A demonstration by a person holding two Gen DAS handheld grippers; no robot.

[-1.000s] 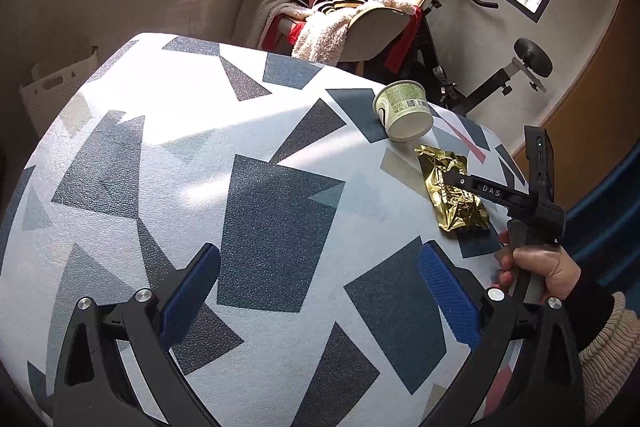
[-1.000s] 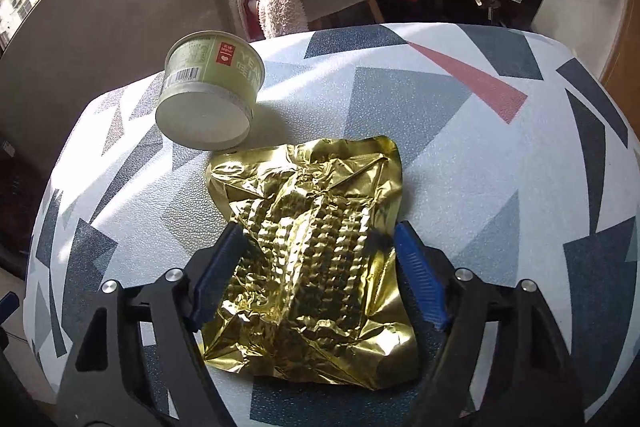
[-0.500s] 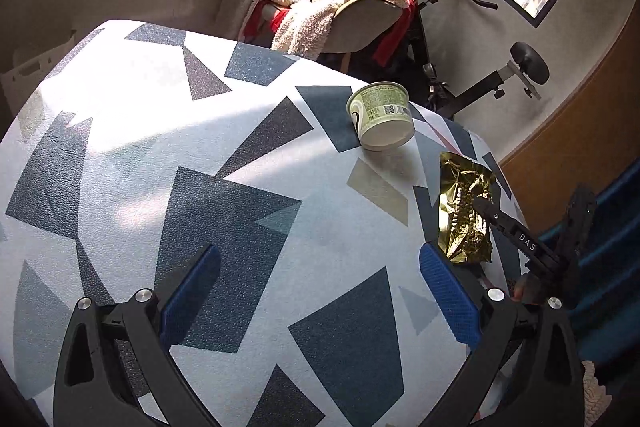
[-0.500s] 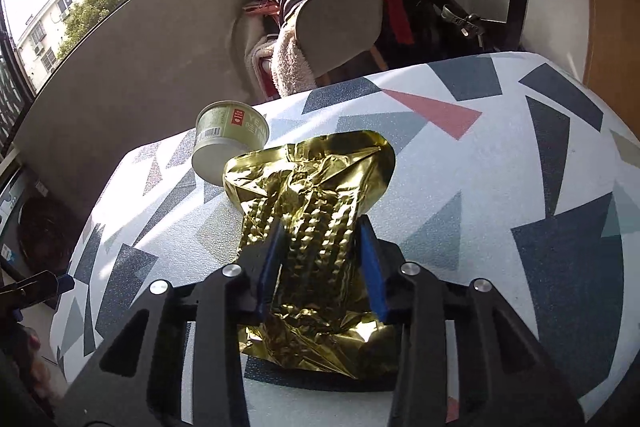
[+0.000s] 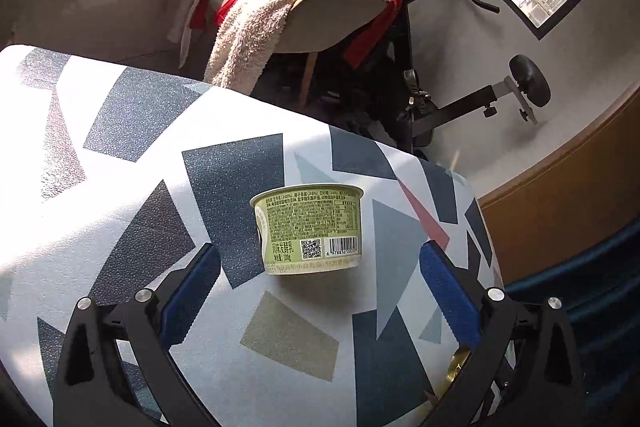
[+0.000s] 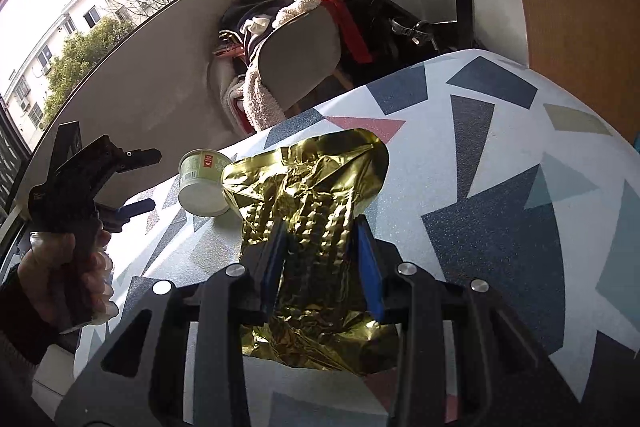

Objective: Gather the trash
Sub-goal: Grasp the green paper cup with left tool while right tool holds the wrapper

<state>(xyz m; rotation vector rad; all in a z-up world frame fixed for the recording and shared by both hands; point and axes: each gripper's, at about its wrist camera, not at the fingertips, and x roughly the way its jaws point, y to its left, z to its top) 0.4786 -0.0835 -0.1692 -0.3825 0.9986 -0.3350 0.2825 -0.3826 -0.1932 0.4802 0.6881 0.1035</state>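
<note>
A sunlit room lies behind your bench (image 5: pixel 132 211), with a chair (image 5: pixel 332 11) heaped with clothes and a towel, an exercise bike (image 5: pixel 472 107) beyond it, and a window showing buildings outside. The bench wears a white cover printed with grey, blue and pink triangles.

Your right gripper (image 6: pixel 320 247) has its fingers (image 6: pixel 274 259) pressed in on the gold foil wrapper (image 6: pixel 308 187), pinching the crumpled middle so the loose top stands up and the bottom bunches under the fingers. That hold across the narrow waist makes sense: foil is slippery and flat, and gathering it gives the pads something to bite. From the right wrist view the wrapper looks lifted or at least tilted off the bench, though you cannot be sure its lower edge is clear.

Your left gripper (image 5: pixel 320 291) has its fingers (image 5: pixel 190 291) spread wide, one on each side of the green yogurt cup (image 5: pixel 310 229), which lies on its side with the label and barcode facing you. The fingers are near the cup but not touching it. Lining up this way suggests you mean to take the cup next, across its round body. Because it rests on its side it may roll as you close, so bring both pads in evenly.

No bin shows in either view.
</note>
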